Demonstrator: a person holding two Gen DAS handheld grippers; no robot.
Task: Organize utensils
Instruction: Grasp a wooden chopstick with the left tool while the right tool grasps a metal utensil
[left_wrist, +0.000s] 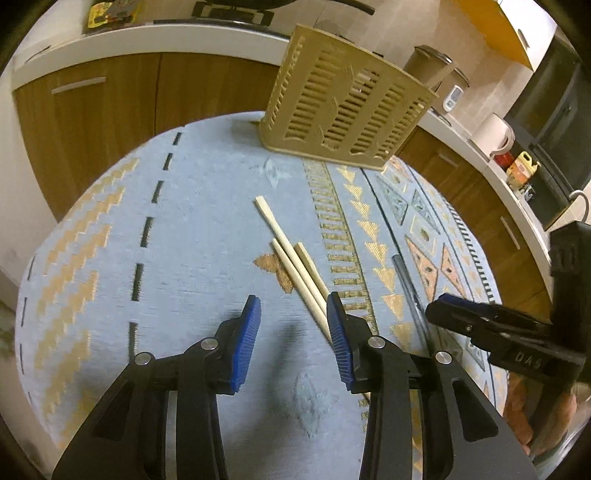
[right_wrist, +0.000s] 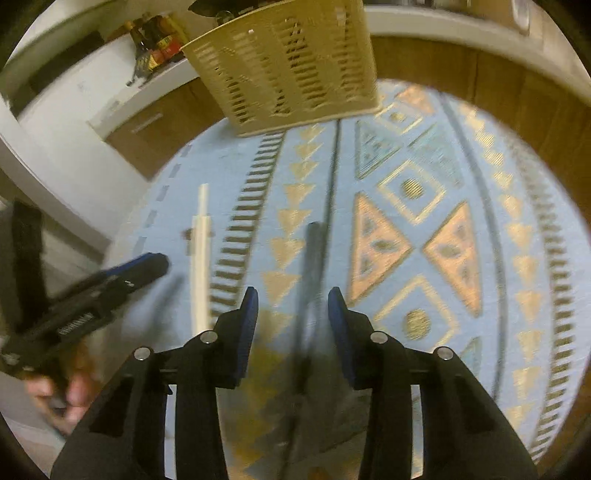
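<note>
The right gripper (right_wrist: 291, 325) is spread wide, low over a blue patterned tablecloth (right_wrist: 424, 229), with a dark grey stick (right_wrist: 312, 258), perhaps a chopstick or pen, lying lengthwise between its fingers, not yet pinched. The left gripper (left_wrist: 293, 347) is also spread and holds nothing; three pale wooden chopsticks (left_wrist: 295, 266) lie just beyond it, their near ends by its right finger. Far across the table stands a beige slotted holder (left_wrist: 343, 103). The step in hand appears to be picking up. Next, the right fingers likely need to close squarely on the stick and carry it to the holder.
</note>
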